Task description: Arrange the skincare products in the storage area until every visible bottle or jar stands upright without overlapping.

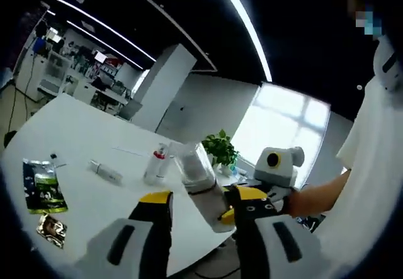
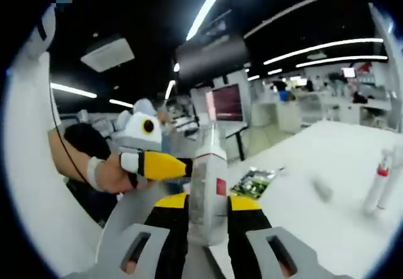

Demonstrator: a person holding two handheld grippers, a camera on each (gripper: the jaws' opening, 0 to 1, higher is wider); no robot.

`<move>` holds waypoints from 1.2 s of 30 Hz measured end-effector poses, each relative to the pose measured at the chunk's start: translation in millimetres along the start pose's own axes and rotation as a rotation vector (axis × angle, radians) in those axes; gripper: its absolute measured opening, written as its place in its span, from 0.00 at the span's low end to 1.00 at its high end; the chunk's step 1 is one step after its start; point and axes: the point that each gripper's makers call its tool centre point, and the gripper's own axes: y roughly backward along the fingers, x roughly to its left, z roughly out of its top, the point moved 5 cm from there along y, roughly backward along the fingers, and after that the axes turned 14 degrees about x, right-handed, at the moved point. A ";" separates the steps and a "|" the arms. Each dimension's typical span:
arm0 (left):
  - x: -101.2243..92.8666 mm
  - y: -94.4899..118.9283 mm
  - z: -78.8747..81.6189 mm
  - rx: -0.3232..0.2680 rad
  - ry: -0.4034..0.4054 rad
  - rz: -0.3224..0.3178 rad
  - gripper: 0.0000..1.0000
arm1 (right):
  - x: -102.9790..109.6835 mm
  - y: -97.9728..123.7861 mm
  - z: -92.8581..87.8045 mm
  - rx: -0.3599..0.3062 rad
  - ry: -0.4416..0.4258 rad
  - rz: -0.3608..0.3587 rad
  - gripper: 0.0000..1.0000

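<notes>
Near the white table point(image 1: 75, 134) edge, my left hand-held gripper point(image 1: 204, 206) and right hand-held gripper point(image 2: 208, 213) both clasp one clear bottle point(image 2: 208, 184), lifted in open air.

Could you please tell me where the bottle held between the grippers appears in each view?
Left gripper view: the bottle lies tilted at lower centre, between this view's jaws, with the right gripper meeting it from the right.
Right gripper view: the bottle stands upright at lower centre between the jaws.
Shared landmark: the green packet on the white table.
</notes>
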 end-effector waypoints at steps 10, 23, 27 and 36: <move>1.1 5.9 -3.0 0.036 -0.026 -0.007 0.17 | 8.2 -13.2 0.3 0.091 0.130 0.013 0.19; -2.1 4.7 -10.6 0.106 0.003 -0.087 0.15 | 10.4 -11.1 -11.7 0.154 -0.022 0.149 0.19; -4.2 1.5 -14.5 0.144 0.040 -0.143 0.15 | 12.4 -6.2 -17.0 0.143 -0.019 0.176 0.21; -24.3 -5.5 -12.1 0.144 0.072 -0.222 0.15 | 12.2 16.5 -36.8 0.096 -0.139 0.314 0.27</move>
